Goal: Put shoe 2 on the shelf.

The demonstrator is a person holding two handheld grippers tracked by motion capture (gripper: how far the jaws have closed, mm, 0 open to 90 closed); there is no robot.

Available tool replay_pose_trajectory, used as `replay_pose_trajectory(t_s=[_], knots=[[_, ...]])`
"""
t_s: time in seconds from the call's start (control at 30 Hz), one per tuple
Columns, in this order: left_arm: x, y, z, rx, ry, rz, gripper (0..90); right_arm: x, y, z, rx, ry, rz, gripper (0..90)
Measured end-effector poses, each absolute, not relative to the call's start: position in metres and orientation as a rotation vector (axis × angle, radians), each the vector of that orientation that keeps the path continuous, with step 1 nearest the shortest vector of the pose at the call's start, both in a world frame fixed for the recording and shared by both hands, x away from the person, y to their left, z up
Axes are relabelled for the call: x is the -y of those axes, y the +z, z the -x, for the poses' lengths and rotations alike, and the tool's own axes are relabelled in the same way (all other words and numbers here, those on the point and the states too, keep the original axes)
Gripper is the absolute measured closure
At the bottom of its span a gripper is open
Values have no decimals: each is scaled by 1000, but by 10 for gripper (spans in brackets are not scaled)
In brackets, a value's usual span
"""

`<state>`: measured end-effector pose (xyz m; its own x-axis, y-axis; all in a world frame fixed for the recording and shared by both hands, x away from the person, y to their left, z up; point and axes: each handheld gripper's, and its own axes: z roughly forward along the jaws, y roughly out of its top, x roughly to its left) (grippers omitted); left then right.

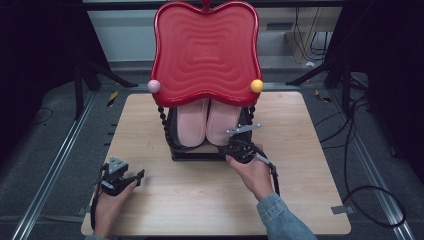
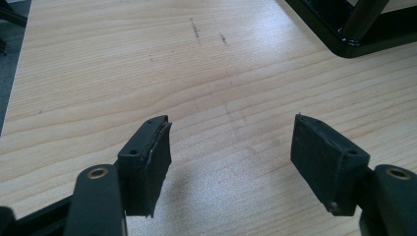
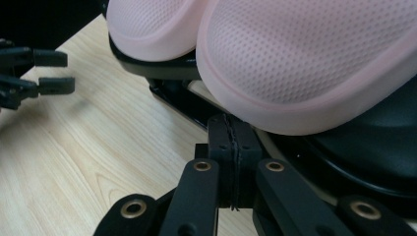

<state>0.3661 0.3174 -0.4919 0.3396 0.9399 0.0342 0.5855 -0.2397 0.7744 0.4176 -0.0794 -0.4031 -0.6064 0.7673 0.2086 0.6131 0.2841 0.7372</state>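
The slippers are showing soft pink perforated mesh, matt. The rack is gleaming in glossy black metal, and the surface is showing pale, smooth wood grain.

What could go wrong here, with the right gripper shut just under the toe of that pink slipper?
The right gripper is shut with nothing between its jaws, tips under the nearer pink slipper; pushing on may shove it back, not grip it. The red tray overhangs above, so lifting could bump it. The left gripper is open, far off.
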Motion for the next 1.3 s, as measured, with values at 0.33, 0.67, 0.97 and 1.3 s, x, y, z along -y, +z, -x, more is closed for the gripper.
replay_pose_trajectory(t_s=[0.33,0.67,0.97,1.3], knots=[[-318,-492,-366,-1337,674,-1930,310,79,-404,-418,-2352,1241,-1284,801],[-319,-491,-366,-1337,678,-1927,310,91,-406,-386,-2318,1244,-1169,541],[-314,-491,-366,-1325,685,-1939,308,136,-424,-354,-2229,1218,-1152,461],[-315,-493,-367,-1326,670,-1948,300,181,-453,-360,-2142,1069,-1295,387]])
